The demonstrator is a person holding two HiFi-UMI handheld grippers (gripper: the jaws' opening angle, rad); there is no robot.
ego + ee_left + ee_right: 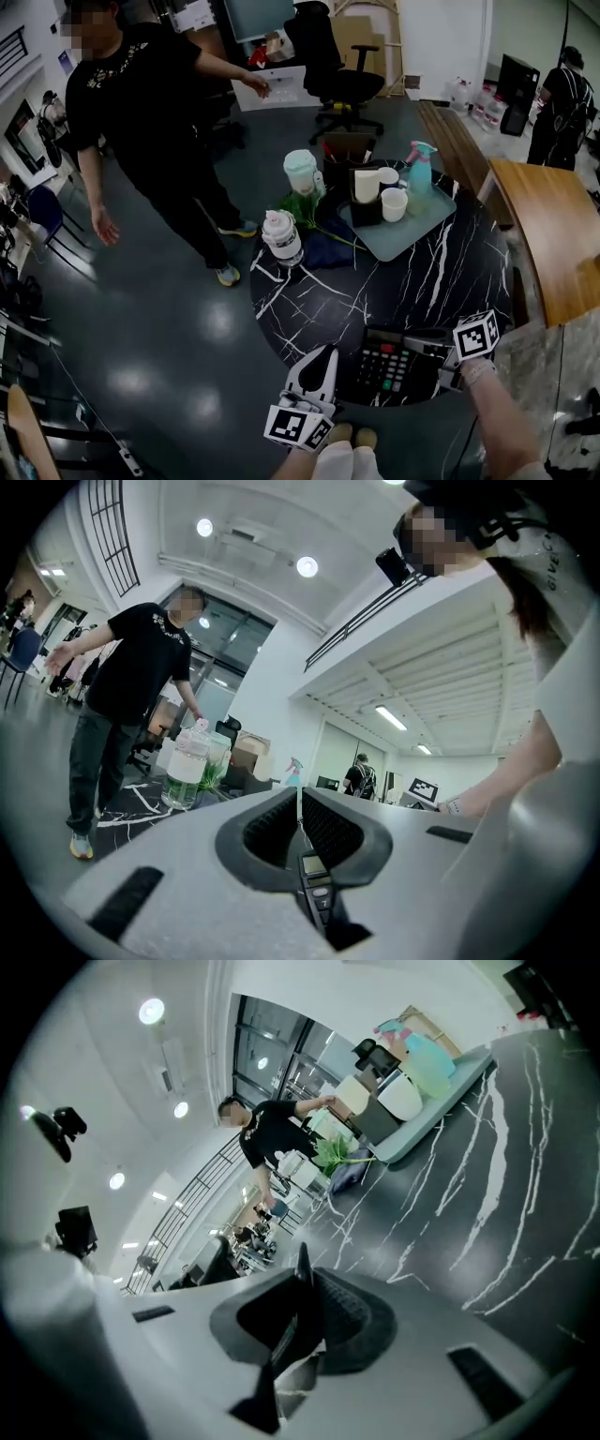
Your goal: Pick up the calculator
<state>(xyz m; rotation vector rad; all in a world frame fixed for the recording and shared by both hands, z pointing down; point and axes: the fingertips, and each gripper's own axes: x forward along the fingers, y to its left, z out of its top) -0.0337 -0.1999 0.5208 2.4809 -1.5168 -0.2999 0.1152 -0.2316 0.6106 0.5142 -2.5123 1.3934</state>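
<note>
Item: calculator point(386, 370); dark body, keys facing up; lies flat at the near rim of the round black desk point(309, 309), well apart from the tray point(398, 246) of cups at the far side

Progress: judged early; the calculator rests on the desk and no lift shows; reaching, clamping and raising it look to be left

Left gripper point(300, 806): jaws pressed together to a thin seam, nothing held between them; seen from the head, it sits at the desk rim just beside the calculator's left edge, pointing away across the desk; its own view shows the room and a bottle, not the calculator

Right gripper point(302, 1274): jaws clenched to a narrow seam; a thin dark sliver stands in the seam, which I take for part of the gripper rather than the calculator; seen from the head, its body lies against the calculator's right and far edge, and whether it touches cannot be told; its own view shows bare desk and the tray, not the calculator

Position summary: the calculator lies between the two grippers, beside both pairs of jaws and inside neither
</note>
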